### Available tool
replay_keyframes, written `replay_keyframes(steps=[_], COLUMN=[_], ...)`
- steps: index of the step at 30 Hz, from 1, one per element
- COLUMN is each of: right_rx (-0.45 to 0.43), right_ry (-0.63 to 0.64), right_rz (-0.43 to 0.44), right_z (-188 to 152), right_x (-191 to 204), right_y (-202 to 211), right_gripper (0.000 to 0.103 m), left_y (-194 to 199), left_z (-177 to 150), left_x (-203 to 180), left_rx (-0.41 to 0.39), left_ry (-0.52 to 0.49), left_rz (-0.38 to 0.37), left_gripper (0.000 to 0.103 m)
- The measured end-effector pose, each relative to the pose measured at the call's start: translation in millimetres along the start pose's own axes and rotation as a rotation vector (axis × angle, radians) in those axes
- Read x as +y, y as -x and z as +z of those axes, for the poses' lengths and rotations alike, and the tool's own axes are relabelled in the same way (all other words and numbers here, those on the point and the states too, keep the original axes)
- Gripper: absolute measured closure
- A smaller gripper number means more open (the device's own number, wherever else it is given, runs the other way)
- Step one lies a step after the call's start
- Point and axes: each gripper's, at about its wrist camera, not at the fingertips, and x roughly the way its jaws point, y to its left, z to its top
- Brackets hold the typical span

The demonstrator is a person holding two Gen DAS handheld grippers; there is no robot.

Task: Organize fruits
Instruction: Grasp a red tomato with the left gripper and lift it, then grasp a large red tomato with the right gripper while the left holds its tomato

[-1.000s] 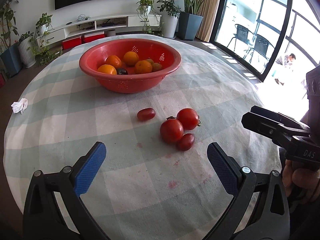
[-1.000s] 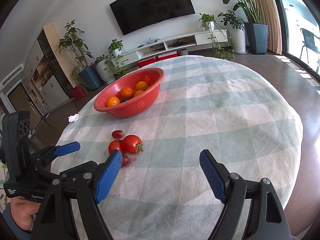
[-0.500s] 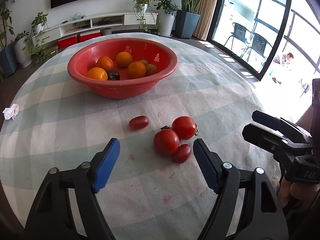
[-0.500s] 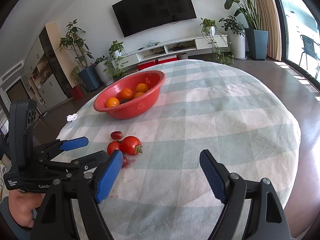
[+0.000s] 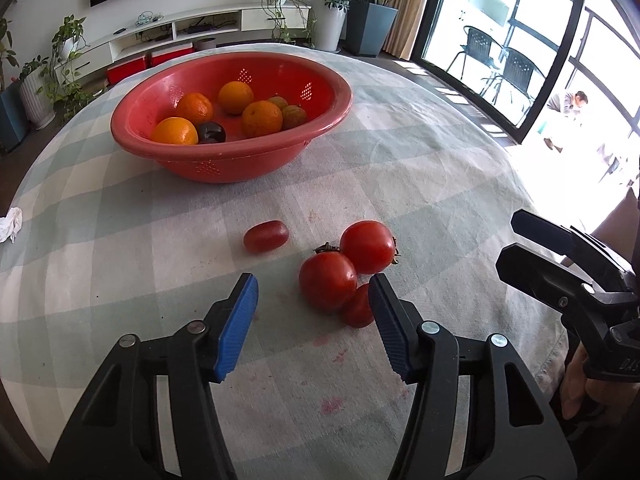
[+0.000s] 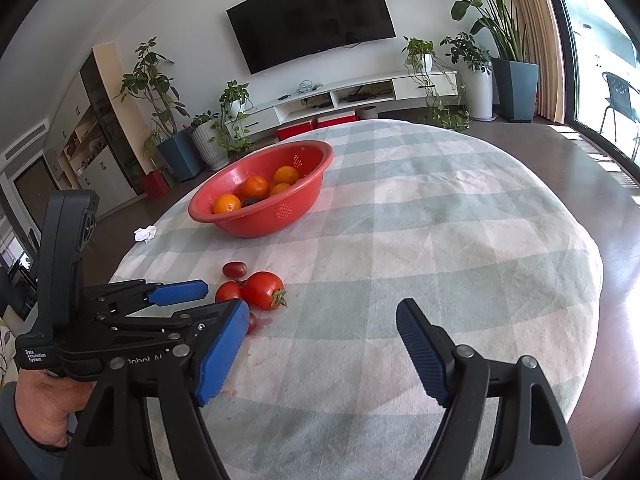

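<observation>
Red plastic colander bowl (image 5: 224,160), set on a checked tablecloth (image 5: 420,168) over a round table; four oranges (image 5: 262,119) held inside, with a dark round fruit (image 5: 211,133) and two dull greenish-brown fruits (image 5: 294,116) that are too small to be identified; part of the bowl's contents is hidden by its near wall in the right wrist view.

Loose fruit on the cloth, well apart from the bowl: two round red tomatoes (image 5: 328,280) with stems, touching each other; a small oblong tomato (image 5: 266,236) lying alone just beside them on the bowl side; a second small one (image 5: 357,310), pressed against the nearer round tomato and partly covered by a blue pad.

Left gripper (image 5: 312,312): jaws closing, blue pads not yet pressed on anything; the nearer round tomato is seen beyond the tips, toward the right-hand pad; whether the pad touches the small tomato cannot be told; the holding hand (image 6: 44,404) is cut off at the frame edge.

Right gripper (image 6: 320,344): jaws closing slightly yet standing wide apart, with bare cloth between them; it is held near the table's edge; only its black frame is seen from the left wrist camera, its pads hidden.

Pink stains (image 5: 332,404) are noted on the cloth near the tomatoes; a crumpled white scrap (image 6: 145,233) lies at the table's far left edge, its nature unclear.
</observation>
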Motion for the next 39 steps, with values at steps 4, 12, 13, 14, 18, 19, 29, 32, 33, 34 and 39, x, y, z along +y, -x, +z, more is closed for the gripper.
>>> replay_keyframes(steps=[4,12,13,14,18,19,29,32,33,34,39], right_rx=[0.003,0.005,0.005,0.005,0.004,0.004,0.005,0.005,0.004,0.003,0.002], right_ry=[0.005,0.005,0.005,0.005,0.003,0.002,0.002,0.002,0.001,0.001,0.001], right_rz=[0.002,0.005,0.005,0.005,0.005,0.006,0.006,0.006,0.006,0.006,0.006], right_z=[0,0,0,0,0,0,0,0,0,0,0], right_x=[0,0,1,1,1,1,0,0,0,0,1], right_y=[-1,-1,-1,-1,-1,-1,-1,-1,-1,-1,-1], right_gripper=[0.026,0.027,0.027,0.027,0.027,0.027,0.028,0.028,0.028,0.028,0.028], left_y=[-2,-2,-3,-3,-4,-5,-5,-4,-4,-3,2], left_z=[3,4,5,6,10,11,14,14,14,14,12], left_x=[1,3,2,2,0,0,7,6,6,6,8], left_rx=[0.008,0.026,0.032,0.037,0.064,0.072,0.109,0.112,0.114,0.114,0.106], left_ry=[0.0,0.005,0.005,0.006,0.002,0.002,0.003,-0.003,-0.006,-0.009,-0.012], left_rz=[-0.014,-0.051,-0.058,-0.063,-0.083,-0.086,-0.106,-0.105,-0.105,-0.105,-0.104], left_gripper=[0.05,0.058,0.06,0.062,0.068,0.068,0.075,0.075,0.075,0.075,0.075])
